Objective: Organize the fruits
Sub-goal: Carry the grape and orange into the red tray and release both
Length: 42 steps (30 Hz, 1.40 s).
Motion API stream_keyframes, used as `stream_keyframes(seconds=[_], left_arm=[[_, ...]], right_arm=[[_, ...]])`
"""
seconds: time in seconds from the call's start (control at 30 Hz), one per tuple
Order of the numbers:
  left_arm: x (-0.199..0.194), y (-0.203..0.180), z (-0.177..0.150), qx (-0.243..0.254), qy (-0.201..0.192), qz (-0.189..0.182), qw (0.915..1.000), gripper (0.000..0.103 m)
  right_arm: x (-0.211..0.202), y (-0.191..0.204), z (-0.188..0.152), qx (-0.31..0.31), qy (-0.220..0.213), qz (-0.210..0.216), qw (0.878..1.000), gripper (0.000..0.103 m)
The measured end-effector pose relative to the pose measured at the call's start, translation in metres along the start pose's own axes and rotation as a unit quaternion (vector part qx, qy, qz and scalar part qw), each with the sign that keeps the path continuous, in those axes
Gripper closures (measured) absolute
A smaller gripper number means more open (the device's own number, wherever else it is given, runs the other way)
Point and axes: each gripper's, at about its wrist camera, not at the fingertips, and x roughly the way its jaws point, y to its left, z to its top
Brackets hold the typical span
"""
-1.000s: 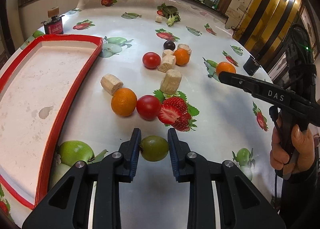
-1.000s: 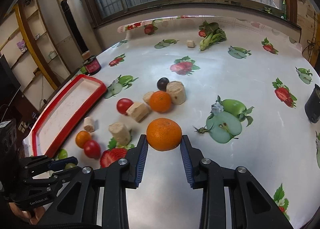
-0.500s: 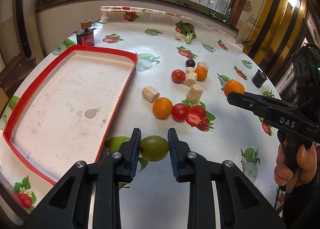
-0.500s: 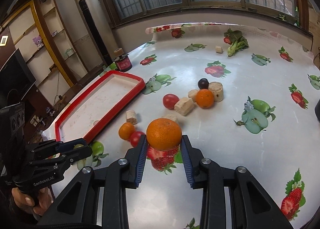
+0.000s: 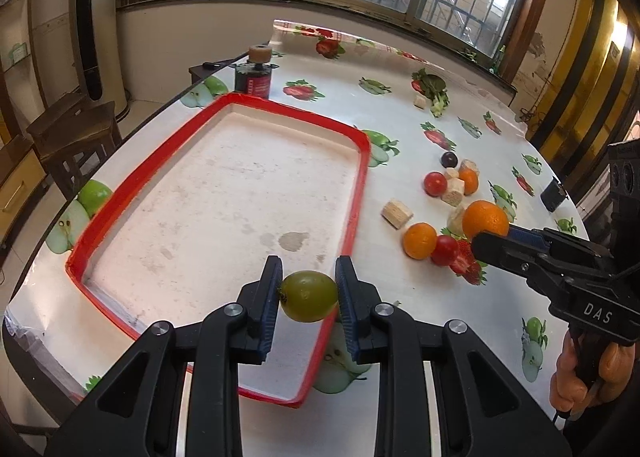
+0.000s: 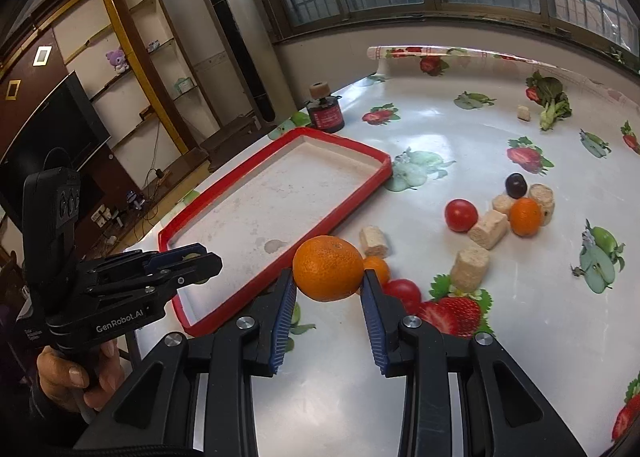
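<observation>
The left gripper is clamping a green fruit between its fingers, above the near right edge of the red-rimmed tray, while the right gripper is pinching a large orange just short of the tray's rim. Nothing is lying in the tray yet, so the sorting looks barely begun. Two small oranges, two tomatoes and a dark plum are waiting on the table among pale cork-like blocks.

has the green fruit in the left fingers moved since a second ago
Yes. The green fruit, clamped in the left gripper, has been carried from over the bare tablecloth near the loose fruit toward the red tray, now hanging above its near corner.
</observation>
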Motion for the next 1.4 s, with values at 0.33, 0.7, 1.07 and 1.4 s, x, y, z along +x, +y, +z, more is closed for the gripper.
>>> stream_keyframes(seconds=[0.33,0.7,1.07,1.4], left_arm=[[0.003,0.039,0.007,-0.024,-0.002,0.019,0.9995,0.078],[0.016,0.069,0.008,-0.041,0.011,0.029,0.9987,0.078],[0.038,0.087,0.001,-0.052,0.041,0.035,0.9972,0.078],[0.044,0.09,-0.003,-0.062,0.053,0.044,0.9957,0.059]], right_arm=[[0.034,0.042,0.015,-0.026,0.01,0.031,0.999,0.069],[0.082,0.07,0.027,-0.054,0.042,0.043,0.997,0.069],[0.137,0.089,0.027,-0.098,0.091,0.024,0.991,0.069],[0.158,0.09,0.019,-0.115,0.117,0.0,0.986,0.068]])
